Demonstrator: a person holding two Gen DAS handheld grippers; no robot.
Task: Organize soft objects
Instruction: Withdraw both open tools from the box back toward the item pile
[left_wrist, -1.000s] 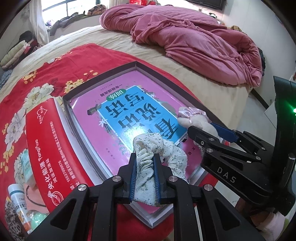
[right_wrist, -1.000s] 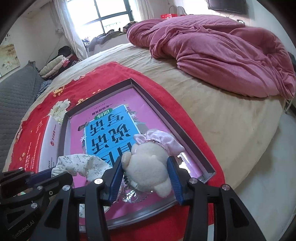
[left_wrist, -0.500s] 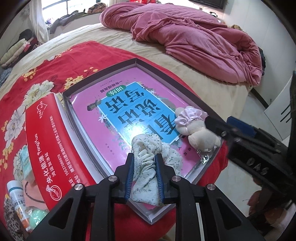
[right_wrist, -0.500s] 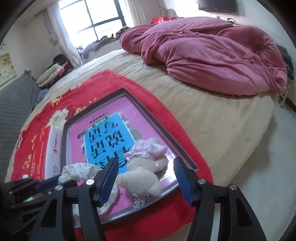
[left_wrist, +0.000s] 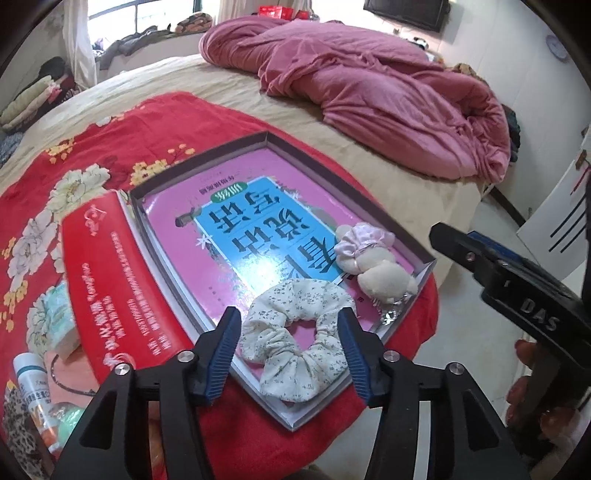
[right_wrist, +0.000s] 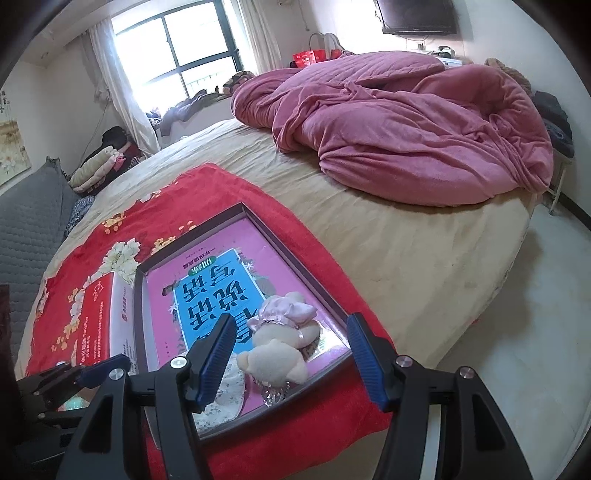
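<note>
A cream floral scrunchie (left_wrist: 295, 339) lies in the near corner of a shallow grey-rimmed box (left_wrist: 207, 155) lined with a pink and blue book. My left gripper (left_wrist: 290, 356) is open, its pads either side of the scrunchie without gripping it. A cream plush bear with a pink bonnet (left_wrist: 373, 262) lies beside the scrunchie in the box. In the right wrist view my right gripper (right_wrist: 291, 363) is open, just behind the bear (right_wrist: 277, 350); part of the scrunchie (right_wrist: 227, 391) shows there. The right gripper's body (left_wrist: 517, 291) shows at right in the left wrist view.
The box (right_wrist: 295, 254) rests on a red floral blanket (left_wrist: 81, 155) at the bed's edge. A red carton (left_wrist: 103, 295) lies left of the box, with a bottle (left_wrist: 33, 398) and small packets beyond. A crumpled pink duvet (right_wrist: 406, 125) covers the far bed. Floor (right_wrist: 517, 332) lies right.
My left gripper opened and let go of the scrunchie, which now lies spread in the box. My right gripper released the bear and drew back and up.
</note>
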